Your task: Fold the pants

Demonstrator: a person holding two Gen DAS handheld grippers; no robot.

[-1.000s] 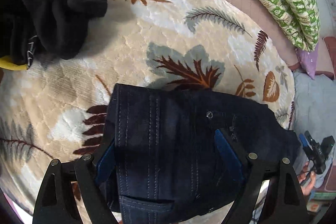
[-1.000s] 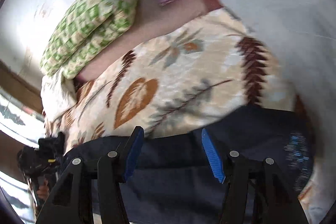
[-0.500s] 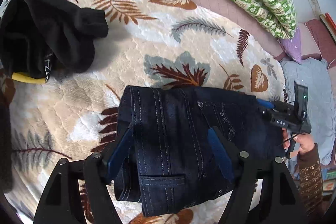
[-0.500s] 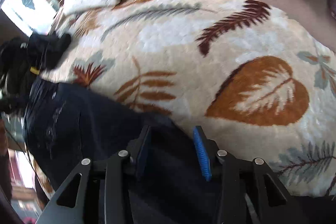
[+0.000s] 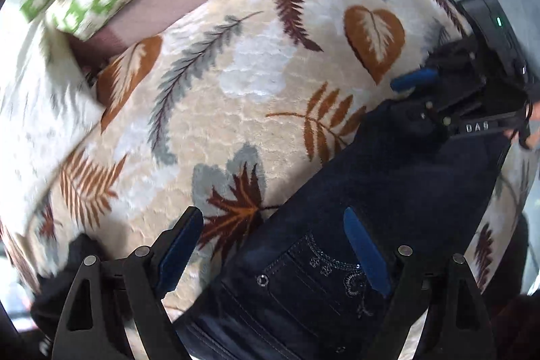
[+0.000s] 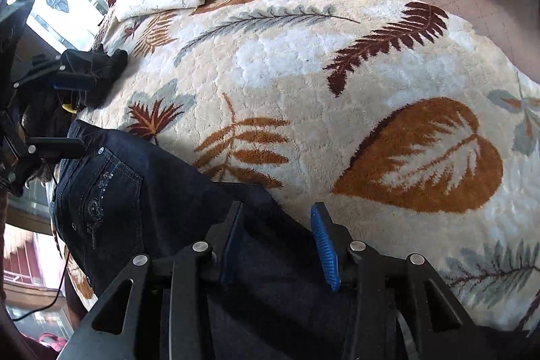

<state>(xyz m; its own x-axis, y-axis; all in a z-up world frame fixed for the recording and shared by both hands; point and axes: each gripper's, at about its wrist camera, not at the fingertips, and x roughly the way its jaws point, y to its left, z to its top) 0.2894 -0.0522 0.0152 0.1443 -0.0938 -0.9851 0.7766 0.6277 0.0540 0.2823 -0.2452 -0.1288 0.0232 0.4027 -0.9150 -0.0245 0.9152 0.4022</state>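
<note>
jeans run long from left gripper (spread, just opening, pocket end under it) to right gripper, half-closed astride the far edge, not visibly pinching.

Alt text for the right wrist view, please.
Dark blue jeans lie on a cream leaf-patterned blanket, with the right gripper just above one end, jaws apart, nothing clamped. The left gripper hovers at the far end, by the embroidered pocket.
</note>
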